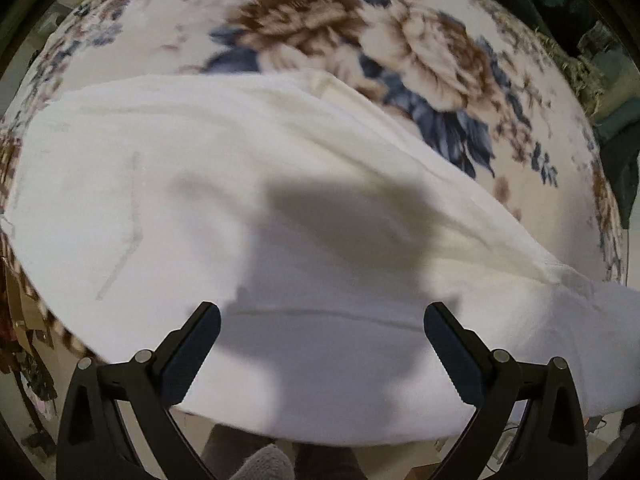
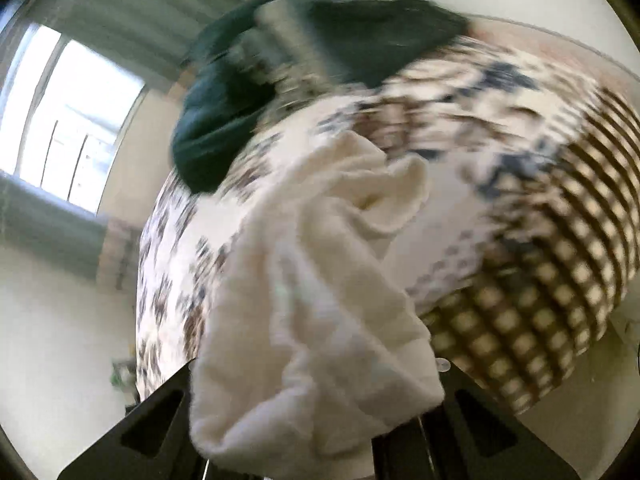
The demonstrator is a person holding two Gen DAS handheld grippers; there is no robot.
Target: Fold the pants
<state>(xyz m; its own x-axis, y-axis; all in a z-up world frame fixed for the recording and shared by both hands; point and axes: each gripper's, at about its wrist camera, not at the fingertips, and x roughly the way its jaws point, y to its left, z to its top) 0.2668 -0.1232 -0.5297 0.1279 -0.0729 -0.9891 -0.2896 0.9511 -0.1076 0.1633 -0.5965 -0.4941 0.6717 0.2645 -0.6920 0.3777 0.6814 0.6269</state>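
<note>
We see the white pants (image 1: 248, 200) spread broad and mostly flat across the bed, one end bunched and lifted up close in the right wrist view (image 2: 320, 300).

A floral blanket (image 1: 420, 48) is covering the bed, a dark green cloth (image 2: 248, 92) is lying on it, and a window (image 2: 72, 120) is glowing behind.

- The pants (image 1: 224, 184) lay spread on the blanket (image 1: 420, 52).
- The left gripper (image 1: 322, 316) hovered over the pants' near edge.
- A bunched cloth (image 2: 320, 20) lay on the blanket beyond the pants (image 2: 312, 280).
</note>
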